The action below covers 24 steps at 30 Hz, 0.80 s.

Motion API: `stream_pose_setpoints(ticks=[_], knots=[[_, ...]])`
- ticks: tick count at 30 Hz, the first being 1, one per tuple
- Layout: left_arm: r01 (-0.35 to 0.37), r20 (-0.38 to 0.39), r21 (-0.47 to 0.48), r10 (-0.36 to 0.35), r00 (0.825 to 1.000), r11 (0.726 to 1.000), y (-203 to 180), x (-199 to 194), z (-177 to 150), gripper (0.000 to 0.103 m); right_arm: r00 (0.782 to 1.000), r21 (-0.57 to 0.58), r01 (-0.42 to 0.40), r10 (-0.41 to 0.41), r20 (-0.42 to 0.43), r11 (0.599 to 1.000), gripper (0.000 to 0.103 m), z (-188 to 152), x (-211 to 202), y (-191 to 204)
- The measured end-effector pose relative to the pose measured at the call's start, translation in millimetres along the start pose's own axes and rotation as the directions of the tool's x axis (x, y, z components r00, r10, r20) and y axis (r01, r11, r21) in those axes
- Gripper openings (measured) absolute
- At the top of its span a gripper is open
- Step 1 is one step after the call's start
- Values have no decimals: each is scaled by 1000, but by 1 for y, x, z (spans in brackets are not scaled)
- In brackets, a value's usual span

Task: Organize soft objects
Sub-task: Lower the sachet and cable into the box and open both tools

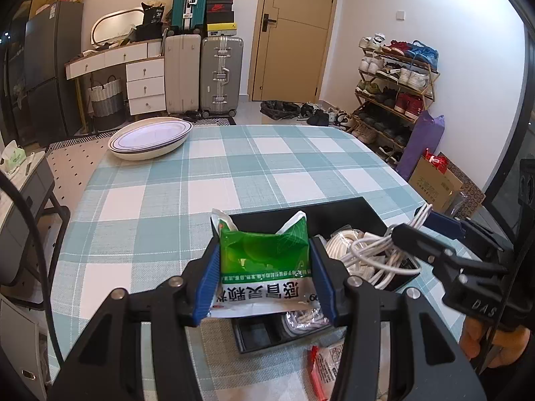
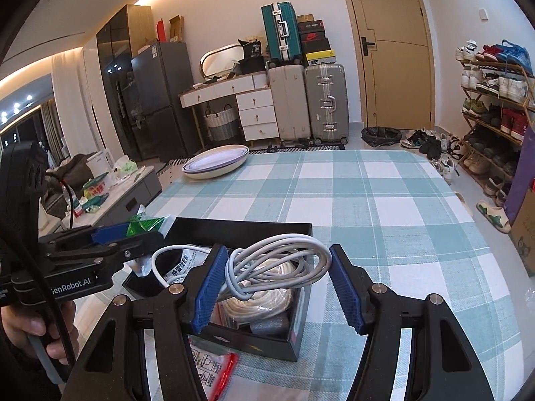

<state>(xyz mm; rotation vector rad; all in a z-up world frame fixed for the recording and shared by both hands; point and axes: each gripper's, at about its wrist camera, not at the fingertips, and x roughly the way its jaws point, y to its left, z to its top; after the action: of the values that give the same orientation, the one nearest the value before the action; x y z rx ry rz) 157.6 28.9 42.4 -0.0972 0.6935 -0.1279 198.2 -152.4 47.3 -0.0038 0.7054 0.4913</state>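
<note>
- Your left gripper [image 1: 265, 277] had its jaws closed on the green sachet [image 1: 264, 260], one blue pad pressed on each side edge, the packet crumpled a little at its far corners.
- That sachet hung over the near-left part of the black box [image 1: 337, 210], with the box's open mouth just beyond and to the right of your left fingertips; it had not been let go into the box.
- Below your left jaws, nearer you than the box, a red-and-white packet [image 1: 326, 364] lay on the checked tablecloth [image 1: 267, 167], not yet gathered.
- Your right gripper [image 2: 279, 284] had its jaws spread fairly wide, with the coiled white cable [image 2: 277, 262] between them. The left pad touched the coil; whether the right pad touched it I could not tell, so I judged the grip loose at best.
- The cable bundle sat above the right part of the box, over a cream coil [image 2: 267, 297] and other soft packets already inside.
- By my reading, you were at the placing step with both items: each was over the box, neither released.
- The next move likely called for lowering the sachet past the rim before parting your left jaws, and easing the cable down so its loops did not spring over the box wall or snag your right pads.
- The stacked plates [image 1: 150, 137], well beyond your left jaws, played no part.
</note>
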Motion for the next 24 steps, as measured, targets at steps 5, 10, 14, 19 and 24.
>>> stream_pose_setpoints(ticks=[5,10,14,19,24], knots=[[-4,-7,-8,4,1000,1000,2,8,3,50,1000,-43,4,-5,-22,999,62,-2,12,7],[-2,-9,-16,1,1000,1000,4,14,6,50,999,-98,14,-18,-45,995,62,-4,23,12],[-7,-11,-22,7,1000,1000,7,19,9,50,998,-110,6,-13,-67,994,62,-5,33,14],[-7,-15,-26,6,1000,1000,10,22,9,50,997,-146,0,-11,-78,989,63,-6,39,15],[-3,-13,-23,3,1000,1000,10,24,10,50,996,-208,3,-22,-89,978,64,-7,42,18]])
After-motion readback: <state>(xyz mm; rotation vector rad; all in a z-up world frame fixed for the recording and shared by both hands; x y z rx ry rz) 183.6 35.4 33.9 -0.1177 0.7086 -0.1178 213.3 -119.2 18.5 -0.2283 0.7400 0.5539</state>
